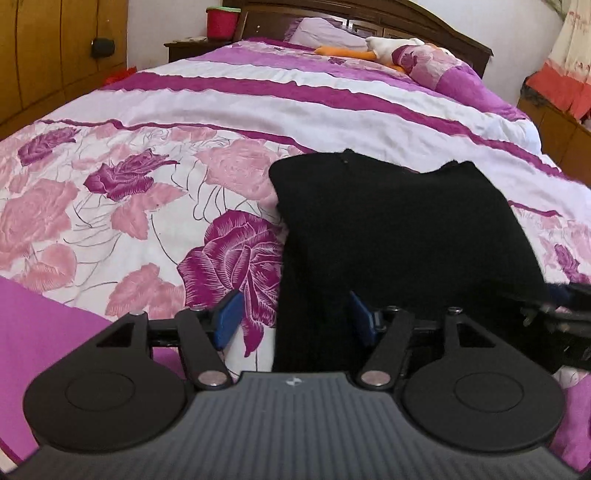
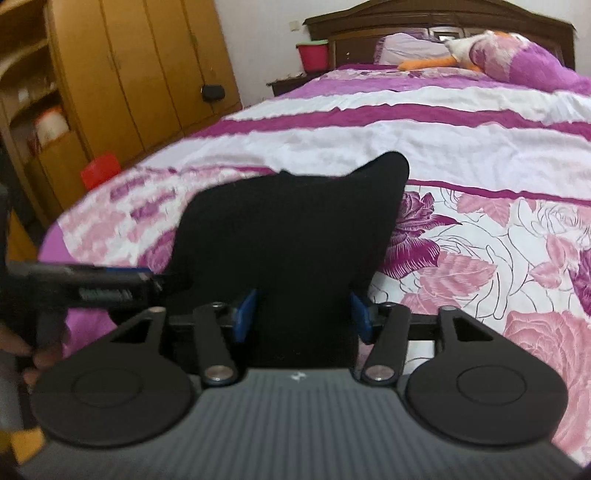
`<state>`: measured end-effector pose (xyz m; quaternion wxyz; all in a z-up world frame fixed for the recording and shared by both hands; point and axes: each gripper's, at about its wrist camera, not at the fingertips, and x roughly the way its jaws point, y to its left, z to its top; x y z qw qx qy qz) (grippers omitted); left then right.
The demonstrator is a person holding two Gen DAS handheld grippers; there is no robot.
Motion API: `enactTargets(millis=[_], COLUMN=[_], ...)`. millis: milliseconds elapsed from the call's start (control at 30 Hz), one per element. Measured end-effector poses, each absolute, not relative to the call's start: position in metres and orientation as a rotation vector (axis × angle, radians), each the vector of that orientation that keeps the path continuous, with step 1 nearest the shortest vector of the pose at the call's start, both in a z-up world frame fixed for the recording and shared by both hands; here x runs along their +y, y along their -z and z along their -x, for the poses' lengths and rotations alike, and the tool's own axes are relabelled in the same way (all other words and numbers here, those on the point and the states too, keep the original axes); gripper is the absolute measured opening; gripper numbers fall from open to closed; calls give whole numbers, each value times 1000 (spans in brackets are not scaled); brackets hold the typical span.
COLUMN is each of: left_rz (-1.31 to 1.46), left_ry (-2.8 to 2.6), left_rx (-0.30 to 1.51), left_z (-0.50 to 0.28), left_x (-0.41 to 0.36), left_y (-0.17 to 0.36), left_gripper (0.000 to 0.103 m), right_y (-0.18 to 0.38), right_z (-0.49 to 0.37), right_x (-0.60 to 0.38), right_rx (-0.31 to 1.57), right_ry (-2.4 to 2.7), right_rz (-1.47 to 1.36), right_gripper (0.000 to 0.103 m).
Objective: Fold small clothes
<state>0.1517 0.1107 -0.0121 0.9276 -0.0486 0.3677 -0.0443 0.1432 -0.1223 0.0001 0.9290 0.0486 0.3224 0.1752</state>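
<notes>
A black garment [image 1: 399, 236] lies folded on the floral bedspread [image 1: 110, 206] near the bed's foot. My left gripper [image 1: 295, 317] is open over its near left edge; the cloth lies between the blue pads [image 1: 227, 317] without being pinched. In the right wrist view the same black garment [image 2: 295, 229] fills the middle, one corner raised. My right gripper [image 2: 303, 314] is open around its near edge. The left gripper shows at the left of that view [image 2: 107, 284]; the right gripper shows at the right edge of the left wrist view [image 1: 565, 306].
Pillows [image 1: 328, 33] and a stuffed toy [image 1: 369, 50] lie at the headboard. A red bucket [image 1: 221, 22] stands on a nightstand. Wooden wardrobes [image 2: 122, 74] line the left side. A red box [image 2: 99, 170] sits on the floor by the bed.
</notes>
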Motion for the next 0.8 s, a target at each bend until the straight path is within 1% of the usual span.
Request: enactTargets(millis=[67, 200, 333, 400, 500, 667, 733, 800], left_rz=[88, 170, 283, 320, 332, 334, 352, 368], left_ry=[97, 149, 225, 258, 273, 318, 339, 370], left_rx=[749, 753, 782, 801, 813, 803, 800, 790], left_z=[-152, -155, -163, -167, -173, -177, -179, -180], left_x=[110, 116, 120, 120, 117, 114, 113, 111], left_y=[11, 5, 2, 6, 13, 20, 22, 23], left_gripper=[70, 70, 71, 72, 76, 76, 74, 58], right_y=[5, 8, 1, 2, 9, 28, 31, 32], right_z=[-143, -144, -142, -143, -152, -166, -170, -174], right_x=[-126, -146, -162, -166, -167, -167, -166, -165], right_rx=[675, 721, 677, 655, 679, 704, 701, 705], right_ry=[-360, -383, -376, -366, -370, -432, -448, -459], right_rz=[-114, -239, -332, -336, -361, -447, -473, -488], right_gripper=[63, 64, 64, 66, 67, 69, 69, 68])
